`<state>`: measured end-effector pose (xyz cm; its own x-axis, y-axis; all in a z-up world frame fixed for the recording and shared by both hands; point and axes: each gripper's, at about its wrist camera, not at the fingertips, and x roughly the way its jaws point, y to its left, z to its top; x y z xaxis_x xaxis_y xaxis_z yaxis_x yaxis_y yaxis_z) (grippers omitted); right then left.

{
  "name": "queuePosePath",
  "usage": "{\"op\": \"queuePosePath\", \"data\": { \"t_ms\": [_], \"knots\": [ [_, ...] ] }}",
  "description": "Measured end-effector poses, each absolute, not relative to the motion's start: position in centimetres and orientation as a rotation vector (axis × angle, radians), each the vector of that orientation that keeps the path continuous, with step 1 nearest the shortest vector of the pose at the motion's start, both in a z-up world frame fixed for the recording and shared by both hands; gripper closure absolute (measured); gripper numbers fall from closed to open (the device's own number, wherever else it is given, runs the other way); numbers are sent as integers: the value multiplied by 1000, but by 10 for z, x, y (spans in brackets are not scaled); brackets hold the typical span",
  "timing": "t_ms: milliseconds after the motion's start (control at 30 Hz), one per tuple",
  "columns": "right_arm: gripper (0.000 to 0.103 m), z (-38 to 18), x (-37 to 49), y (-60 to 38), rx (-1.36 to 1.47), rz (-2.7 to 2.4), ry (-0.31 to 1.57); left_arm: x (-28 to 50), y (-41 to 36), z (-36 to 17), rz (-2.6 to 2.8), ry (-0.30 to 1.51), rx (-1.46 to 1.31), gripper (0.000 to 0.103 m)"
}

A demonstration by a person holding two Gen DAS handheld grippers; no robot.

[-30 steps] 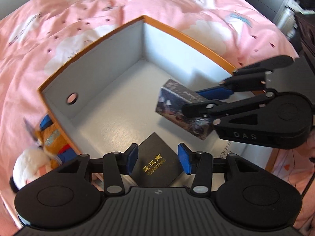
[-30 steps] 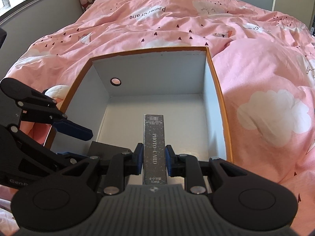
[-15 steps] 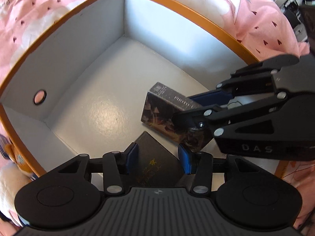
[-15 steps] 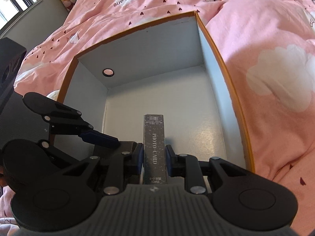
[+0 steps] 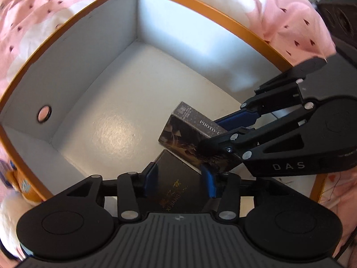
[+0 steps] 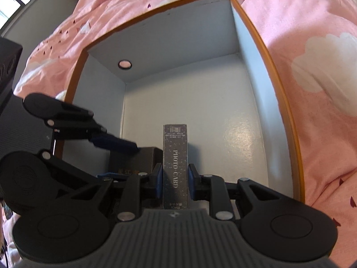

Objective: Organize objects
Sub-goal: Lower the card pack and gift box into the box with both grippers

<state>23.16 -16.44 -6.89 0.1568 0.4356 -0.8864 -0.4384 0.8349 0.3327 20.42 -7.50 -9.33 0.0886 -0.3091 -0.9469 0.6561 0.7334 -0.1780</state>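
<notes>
Two boxes, both yours: right tongs clamp the dark upright "PHOTO CARD" carton, long axis pointing forward, just beside the flat black gold-lettered box your left tongs straddle inside the orange-rimmed white cardboard bin.

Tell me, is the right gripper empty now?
No: the right gripper has its blue pads pressed on both sides of the photo card box, above the floor of the orange-rimmed box.
</notes>
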Motion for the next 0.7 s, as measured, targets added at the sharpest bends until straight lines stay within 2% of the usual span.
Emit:
{"op": "queuePosePath", "data": {
  "t_ms": [33, 100, 200, 467, 600, 700],
  "knots": [
    [78, -69, 232, -163, -17, 628, 1275, 204, -76, -94, -741, 1293, 345, 41],
    [77, -68, 233, -162, -56, 634, 1278, 204, -77, -94, -738, 1290, 370, 37],
    [77, -66, 234, -157, -132, 648, 1288, 207, -74, -97, -743, 1304, 380, 36],
    [60, -70, 220, -132, -495, 658, 1228, 202, -77, -107, -807, 1363, 395, 36],
    [56, -75, 224, -127, -568, 692, 1245, 198, -75, -108, -813, 1379, 389, 39],
    [48, -79, 224, -121, -640, 720, 1249, 191, -76, -108, -836, 1407, 385, 46]
  ]
}}
